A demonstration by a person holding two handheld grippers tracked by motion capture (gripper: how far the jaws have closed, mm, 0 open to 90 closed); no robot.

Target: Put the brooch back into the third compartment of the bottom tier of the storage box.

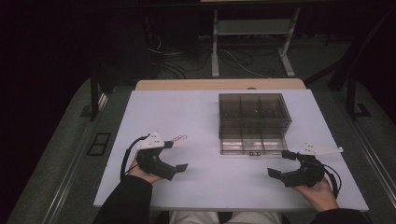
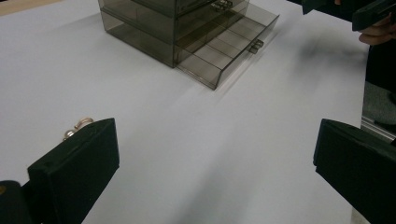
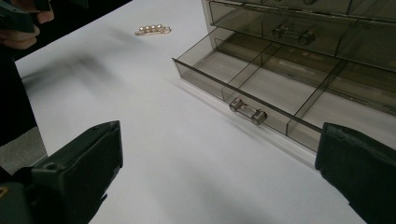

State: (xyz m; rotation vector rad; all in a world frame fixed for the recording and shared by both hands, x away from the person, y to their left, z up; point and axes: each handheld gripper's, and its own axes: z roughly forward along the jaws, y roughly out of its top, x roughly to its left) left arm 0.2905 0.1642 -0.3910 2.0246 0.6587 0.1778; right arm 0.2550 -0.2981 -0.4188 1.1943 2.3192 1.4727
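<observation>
On the white table (image 1: 196, 186), a pearl hair clip (image 3: 152, 30) lies near the left gripper (image 1: 180, 154); light, slippery, best pinched across its middle. Both grippers, including the right gripper (image 1: 280, 163), gape empty beside the open drawer (image 3: 261, 88).

Glossy smoked-plastic drawer box (image 1: 254, 122), matt white table (image 1: 196, 116)

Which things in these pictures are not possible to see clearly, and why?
- Clip, left gripper view: the left gripper's jaw covers most of it; its shape cannot be told.
- Clip, high view: too small and dim to show detail.
- Upper drawers of the box, right gripper view: cut off by the top edge; contents unclear through the smoked plastic.
- Right gripper, left gripper view: cut off by the top edge.
</observation>
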